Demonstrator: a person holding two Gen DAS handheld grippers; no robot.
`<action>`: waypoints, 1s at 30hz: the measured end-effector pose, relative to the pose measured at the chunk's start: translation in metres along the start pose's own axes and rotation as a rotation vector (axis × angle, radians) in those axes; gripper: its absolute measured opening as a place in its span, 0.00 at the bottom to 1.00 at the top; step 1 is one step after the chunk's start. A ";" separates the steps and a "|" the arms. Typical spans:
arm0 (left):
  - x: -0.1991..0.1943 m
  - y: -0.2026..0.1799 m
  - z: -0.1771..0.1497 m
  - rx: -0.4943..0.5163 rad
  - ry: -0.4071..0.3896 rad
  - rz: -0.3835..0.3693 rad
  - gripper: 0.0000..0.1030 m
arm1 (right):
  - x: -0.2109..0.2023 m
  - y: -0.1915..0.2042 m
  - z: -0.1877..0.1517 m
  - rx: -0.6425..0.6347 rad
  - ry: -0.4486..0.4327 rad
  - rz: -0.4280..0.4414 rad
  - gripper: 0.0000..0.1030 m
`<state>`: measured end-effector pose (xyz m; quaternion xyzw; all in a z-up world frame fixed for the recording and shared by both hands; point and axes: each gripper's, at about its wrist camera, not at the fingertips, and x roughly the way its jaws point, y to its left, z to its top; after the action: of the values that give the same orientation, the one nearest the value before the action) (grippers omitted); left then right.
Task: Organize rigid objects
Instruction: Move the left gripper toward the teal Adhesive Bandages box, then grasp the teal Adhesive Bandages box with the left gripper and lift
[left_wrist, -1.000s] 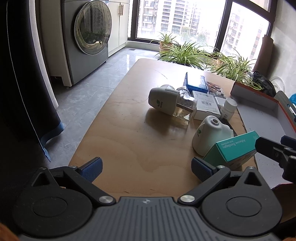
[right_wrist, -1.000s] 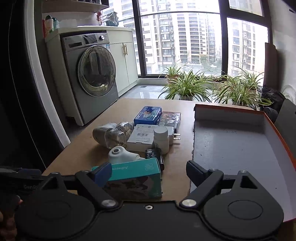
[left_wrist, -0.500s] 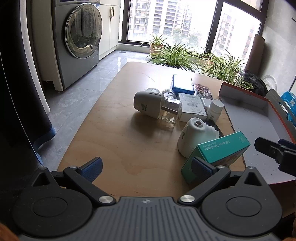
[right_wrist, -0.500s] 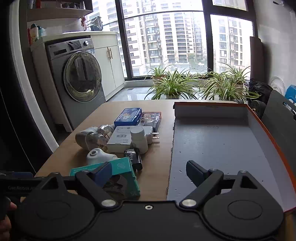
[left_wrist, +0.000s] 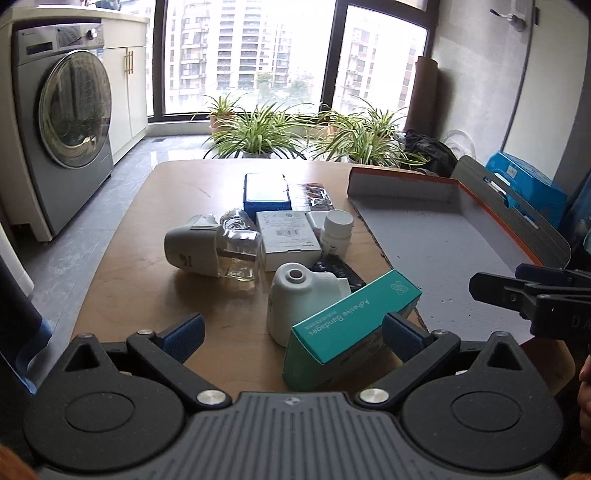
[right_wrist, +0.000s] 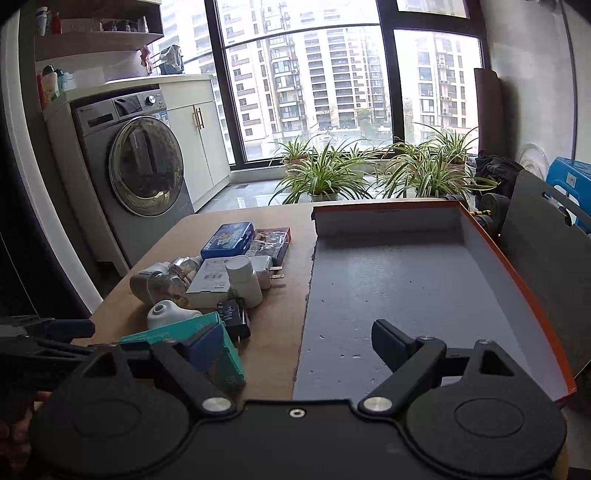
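Teal cardboard is seen first in the left wrist view: a bandage box (left_wrist: 351, 325) lies tilted on the wooden table (left_wrist: 147, 266), between the widely parted fingers of the left gripper (left_wrist: 291, 328), which touch nothing. The near end of the box is hidden behind the gripper body. A white round device (left_wrist: 299, 291) stands just behind the box, touching it. Farther back a clear bottle (left_wrist: 240, 254), a white box (left_wrist: 288, 236), a pill bottle (left_wrist: 337, 232) and a blue case (left_wrist: 266, 190) are crowded together. A dark object beside the pill bottle is too covered to be named. The right gripper (left_wrist: 524, 291) is cut off at the right edge.

In the right wrist view the right gripper (right_wrist: 288, 339) is also spread apart and empty. Its left finger covers part of the bandage box (right_wrist: 173, 332); whether they touch cannot be told. Its right finger is over the grey tray (right_wrist: 406, 280) with orange rim, which lies just beside the pile.
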<state>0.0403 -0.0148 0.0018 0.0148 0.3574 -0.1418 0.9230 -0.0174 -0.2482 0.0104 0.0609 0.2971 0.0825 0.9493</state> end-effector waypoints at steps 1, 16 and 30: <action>0.005 -0.001 0.001 0.016 0.012 -0.017 1.00 | 0.000 -0.002 -0.001 0.004 -0.001 -0.003 0.99; 0.041 -0.053 -0.006 0.169 0.069 -0.180 1.00 | -0.004 -0.028 -0.006 0.075 -0.012 -0.031 0.99; 0.073 -0.067 -0.009 0.137 0.114 -0.180 0.33 | -0.006 -0.036 -0.009 0.095 -0.006 -0.043 0.99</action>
<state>0.0677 -0.0959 -0.0480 0.0537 0.3985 -0.2470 0.8817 -0.0230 -0.2837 0.0000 0.0999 0.2990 0.0477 0.9478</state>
